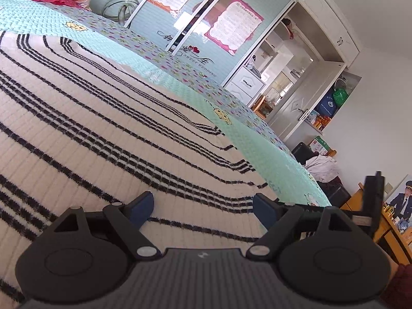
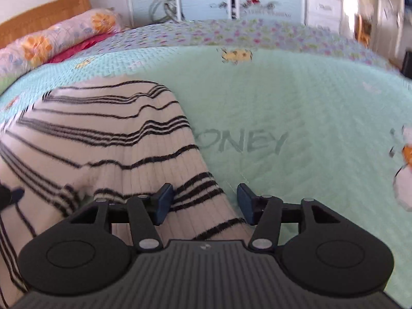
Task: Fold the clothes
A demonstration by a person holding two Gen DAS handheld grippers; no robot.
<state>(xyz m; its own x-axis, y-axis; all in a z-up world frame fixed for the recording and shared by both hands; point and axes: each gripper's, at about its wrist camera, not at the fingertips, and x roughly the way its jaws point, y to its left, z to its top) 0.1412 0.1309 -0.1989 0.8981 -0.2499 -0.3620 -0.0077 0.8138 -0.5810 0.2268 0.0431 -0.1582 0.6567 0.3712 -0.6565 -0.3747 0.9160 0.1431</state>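
We've got a cream knit garment w/ black stripes (image 1: 108,118) spread flat on the bed, over a mint-green quilted bedspread (image 1: 270,154) w/ a floral border and small bee motifs. In the left wrist view the left hand-held gripper (image 1: 203,209) sits low over the knit, jaws wide apart, blue pads (image 1: 140,209) clear of the fabric, nothing btwn them but the striped cloth below. In the right wrist view the right hand-held gripper (image 2: 203,203) has its jaws apart too; a folded edge of the same garment (image 2: 108,139) runs up btwn them, but the pads (image 2: 163,203) aren't pressing on it. That view is motion-blurred. The garment's right edge lies on the bedspread (image 2: 283,103) near faint lettering stitched into the quilt. At the head of the bed we see a floral pillow (image 2: 59,41) against a wooden headboard (image 2: 43,18). Beyond the bed stands a wardrobe w/ sliding doors (image 1: 195,18) carrying posters, and an open white door (image 1: 301,105) further right. A dark-red sleeve (image 1: 401,283) shows at the lower right corner of the left view.
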